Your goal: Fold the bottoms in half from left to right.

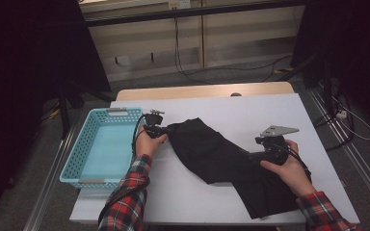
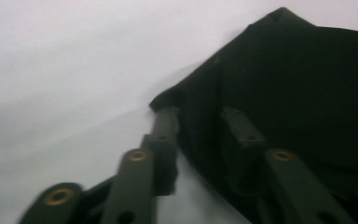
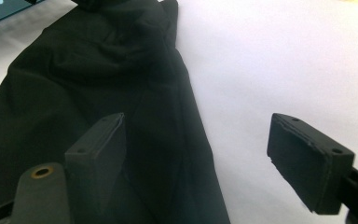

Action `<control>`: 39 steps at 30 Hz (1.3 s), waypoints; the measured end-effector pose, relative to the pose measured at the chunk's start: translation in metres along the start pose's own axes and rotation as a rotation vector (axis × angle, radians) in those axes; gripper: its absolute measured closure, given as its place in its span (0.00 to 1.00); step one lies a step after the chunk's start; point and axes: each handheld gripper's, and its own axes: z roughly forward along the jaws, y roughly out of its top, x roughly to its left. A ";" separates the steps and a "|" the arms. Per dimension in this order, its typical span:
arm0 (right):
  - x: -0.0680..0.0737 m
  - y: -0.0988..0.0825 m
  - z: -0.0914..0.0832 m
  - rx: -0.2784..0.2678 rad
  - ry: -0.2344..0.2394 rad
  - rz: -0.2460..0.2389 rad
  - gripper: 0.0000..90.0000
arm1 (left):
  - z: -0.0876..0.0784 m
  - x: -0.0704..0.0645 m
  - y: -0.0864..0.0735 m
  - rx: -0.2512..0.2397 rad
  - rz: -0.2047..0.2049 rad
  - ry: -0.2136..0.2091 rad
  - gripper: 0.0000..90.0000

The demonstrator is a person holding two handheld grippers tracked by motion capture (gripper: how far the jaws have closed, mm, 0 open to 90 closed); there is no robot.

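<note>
On table | black garment [image 1: 231,161] edge between left tool [image 2: 198,123] jaws

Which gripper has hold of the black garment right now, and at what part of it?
The left gripper is closed on the black garment at its edge near the end by the basket. The right gripper stands open over the other end, holding nothing.
</note>
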 end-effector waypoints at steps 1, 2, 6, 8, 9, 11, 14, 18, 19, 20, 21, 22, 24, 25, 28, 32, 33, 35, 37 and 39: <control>0.000 0.000 0.000 0.000 0.001 0.001 0.22 | 0.002 -0.002 -0.001 -0.003 -0.022 -0.034 0.93; 0.000 0.000 0.000 -0.003 0.002 0.001 0.22 | 0.002 -0.005 -0.001 -0.004 0.002 -0.021 0.93; 0.000 0.001 -0.001 -0.007 0.003 0.002 0.22 | 0.002 -0.011 0.004 0.002 0.043 0.017 0.95; 0.000 0.001 -0.002 -0.010 0.003 0.007 0.22 | -0.001 -0.011 0.008 -0.017 0.050 0.036 0.96; -0.001 0.001 -0.003 -0.013 0.003 0.008 0.22 | -0.003 -0.011 0.010 -0.025 0.050 0.038 0.97; -0.002 0.001 -0.004 -0.015 0.001 0.013 0.22 | -0.008 -0.009 0.016 -0.048 0.050 0.043 0.97; -0.003 0.000 -0.005 -0.016 -0.002 0.017 0.22 | -0.015 -0.006 0.028 -0.083 0.066 0.076 0.98; -0.004 0.000 -0.007 -0.018 -0.002 0.015 0.22 | -0.024 -0.002 0.042 -0.146 0.078 0.125 0.98; -0.005 0.000 -0.007 -0.017 -0.004 0.015 0.22 | -0.026 -0.001 0.045 -0.164 0.078 0.140 0.98; -0.005 0.000 -0.008 -0.020 -0.005 0.019 0.22 | -0.028 0.001 0.047 -0.177 0.072 0.150 0.98; -0.006 -0.001 -0.008 -0.022 -0.007 0.021 0.22 | -0.029 0.003 0.048 -0.183 0.073 0.155 0.98; -0.007 -0.001 -0.009 -0.021 -0.008 0.022 0.22 | -0.029 0.004 0.049 -0.185 0.070 0.165 0.98; -0.008 -0.003 -0.011 -0.016 -0.012 0.019 0.22 | -0.028 0.007 0.048 -0.175 0.062 0.163 0.98; -0.009 -0.005 -0.012 -0.008 -0.017 0.016 0.22 | -0.026 0.008 0.046 -0.163 0.062 0.164 0.98; -0.012 -0.011 -0.016 0.010 -0.029 0.013 0.22 | -0.020 0.008 0.040 -0.156 0.079 0.171 0.91; -0.017 -0.018 -0.020 0.026 -0.047 0.039 0.26 | -0.014 0.006 0.034 -0.141 0.065 0.150 0.63; -0.017 -0.020 -0.020 0.029 -0.047 0.045 0.27 | -0.013 0.004 0.032 -0.146 0.059 0.135 0.56; -0.018 -0.025 -0.020 0.043 -0.052 0.050 0.32 | -0.013 0.000 0.028 -0.159 0.053 0.119 0.46; -0.018 -0.028 -0.018 0.050 -0.054 0.060 0.34 | -0.015 -0.003 0.024 -0.169 0.051 0.098 0.38; -0.019 -0.031 -0.014 0.061 -0.053 0.074 0.39 | -0.017 -0.006 0.020 -0.173 0.056 0.080 0.32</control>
